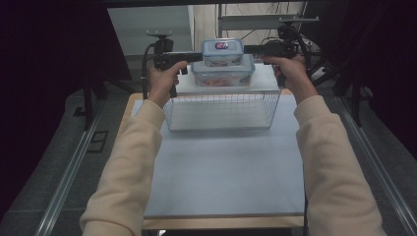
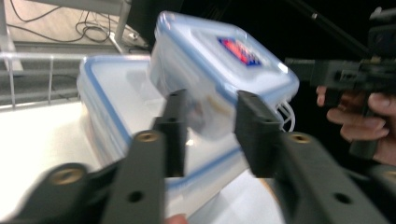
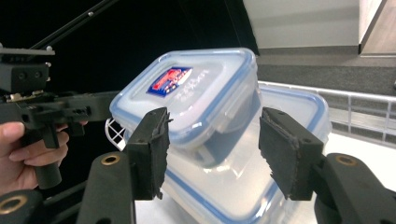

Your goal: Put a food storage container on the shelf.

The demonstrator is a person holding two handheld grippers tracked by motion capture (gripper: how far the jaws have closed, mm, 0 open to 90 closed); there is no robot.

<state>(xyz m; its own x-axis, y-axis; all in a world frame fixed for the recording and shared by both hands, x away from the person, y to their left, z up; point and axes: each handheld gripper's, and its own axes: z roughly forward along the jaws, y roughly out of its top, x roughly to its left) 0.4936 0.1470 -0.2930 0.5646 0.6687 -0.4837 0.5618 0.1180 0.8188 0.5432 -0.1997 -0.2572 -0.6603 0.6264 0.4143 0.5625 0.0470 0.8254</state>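
Both tools meet at the small lidded box, one from each side.

Your sleeved forearms reach forward over the worktop (image 1: 226, 172), past the wire basket (image 1: 222, 110), hands raised and level. Your left tool (image 2: 208, 128) pinches the near end of the small box (image 1: 223, 52); its jaws have just closed in. Your right tool (image 3: 212, 154) has its pads standing off the walls, not gripping. The small box sits tilted atop the larger box (image 1: 223, 73) beyond the basket.
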